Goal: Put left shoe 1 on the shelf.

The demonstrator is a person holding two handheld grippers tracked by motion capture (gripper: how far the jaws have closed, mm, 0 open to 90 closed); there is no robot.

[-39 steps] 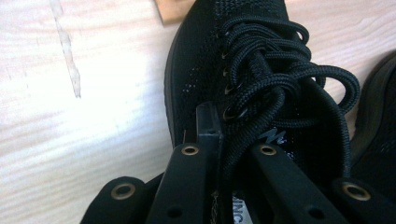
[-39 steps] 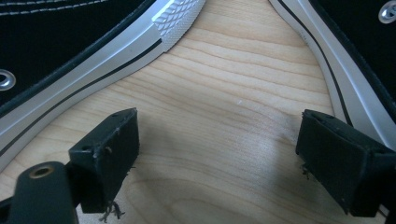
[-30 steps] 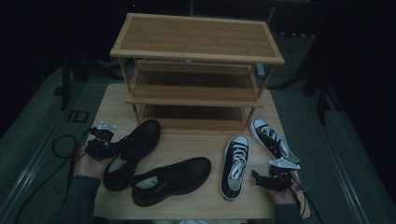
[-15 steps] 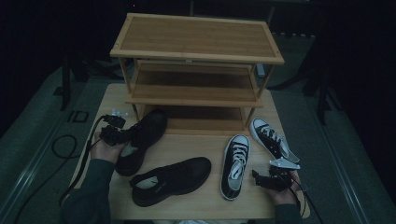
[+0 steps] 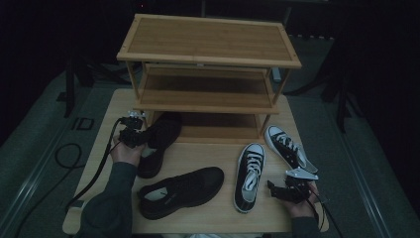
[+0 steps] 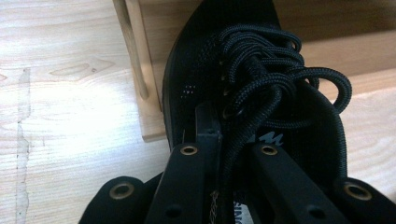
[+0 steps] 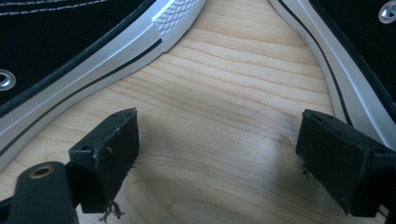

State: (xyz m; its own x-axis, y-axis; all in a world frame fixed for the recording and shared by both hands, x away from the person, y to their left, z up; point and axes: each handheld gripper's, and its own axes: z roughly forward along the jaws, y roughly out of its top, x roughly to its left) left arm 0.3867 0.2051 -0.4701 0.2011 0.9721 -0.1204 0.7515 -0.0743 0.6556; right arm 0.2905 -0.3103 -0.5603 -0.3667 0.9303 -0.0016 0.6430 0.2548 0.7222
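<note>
A black lace-up shoe (image 5: 159,141) lay at centre left of the high view, its toe under the lowest shelf of the three-tier wooden rack (image 5: 208,74). The left gripper (image 5: 132,133), wrist angled toward the rack, had its fingers nearly closed on the shoe's collar. Four shoes sat on the tabletop (image 5: 99,148): two black ones and two black-and-white sneakers. At lower right, the right gripper (image 5: 283,191) rested with its fingers wide apart, holding nothing.
</note>
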